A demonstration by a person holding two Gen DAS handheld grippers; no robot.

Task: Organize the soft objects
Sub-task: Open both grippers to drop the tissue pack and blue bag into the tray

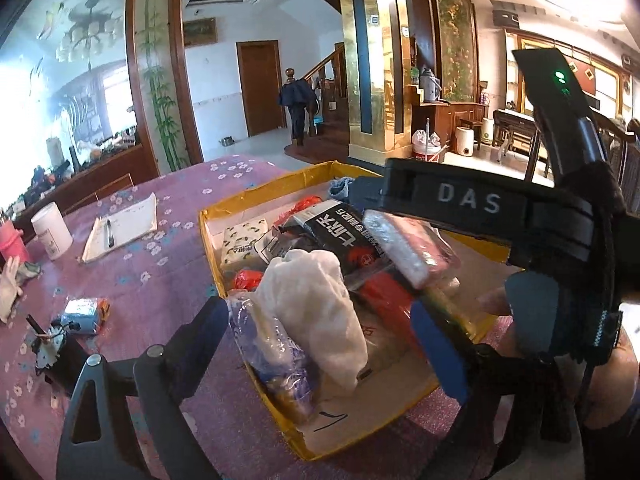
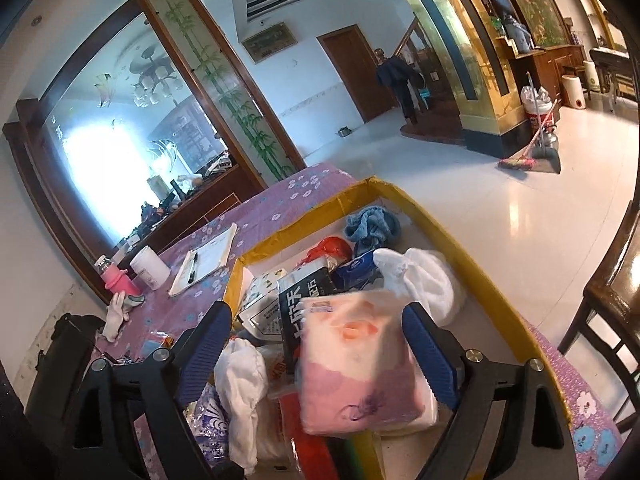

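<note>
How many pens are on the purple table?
1. The pen lies on the notepad, left of the yellow box. Others could hide under clutter.

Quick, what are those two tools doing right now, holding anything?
Left tool: open, over the white cloth, not gripping it.
Right tool: open, the pink packet between its pads, not gripped.
</note>
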